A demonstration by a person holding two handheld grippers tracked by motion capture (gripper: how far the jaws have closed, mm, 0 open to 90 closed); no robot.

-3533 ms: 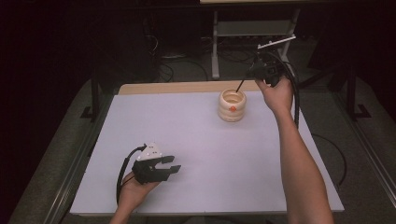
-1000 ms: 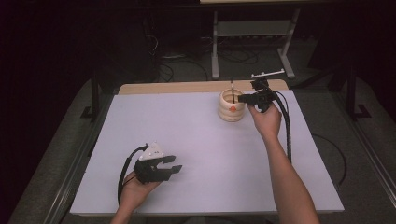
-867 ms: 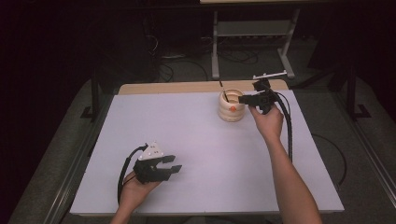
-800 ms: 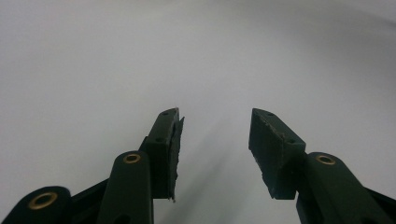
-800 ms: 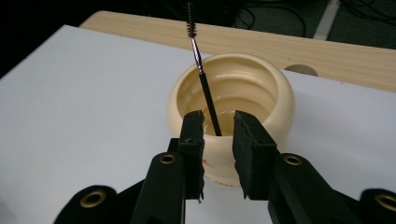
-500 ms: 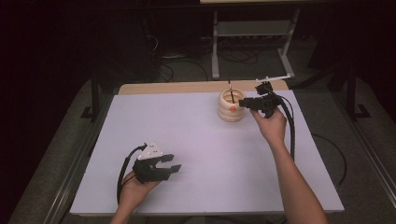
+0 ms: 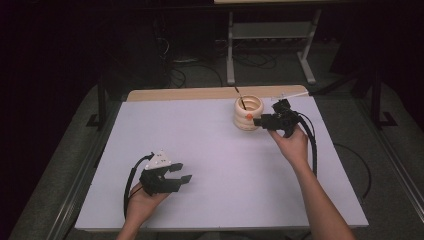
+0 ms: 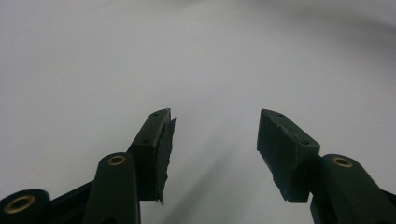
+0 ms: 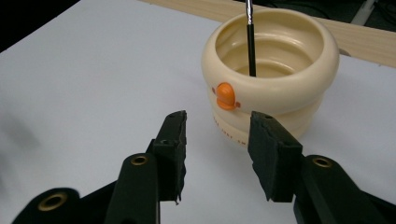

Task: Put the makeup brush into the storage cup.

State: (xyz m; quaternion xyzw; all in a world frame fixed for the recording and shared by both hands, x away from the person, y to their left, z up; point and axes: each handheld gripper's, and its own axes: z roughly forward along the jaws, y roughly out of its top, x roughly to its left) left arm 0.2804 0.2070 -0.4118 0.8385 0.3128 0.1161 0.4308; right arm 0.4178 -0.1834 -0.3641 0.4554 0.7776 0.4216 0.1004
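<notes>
The top of the thin black stick (image 9: 251,37) is cut off in the right gripper view; lettering low on the cream ringed pot (image 9: 271,79) cannot be read. The right gripper (image 9: 215,122) is held with jaws spread, empty, just short of the pot at far right. The left gripper (image 7: 176,176), also spread and empty, is seen near left on the white table (image 7: 215,165).

1 cup (image 7: 248,113), 1 stick (image 9: 251,37) – 2 tools: left (image 7: 181,172), right (image 7: 258,121).

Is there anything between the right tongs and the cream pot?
Nothing: in the right gripper view, just bare white table separates the open right tongs from the cream pot.
</notes>
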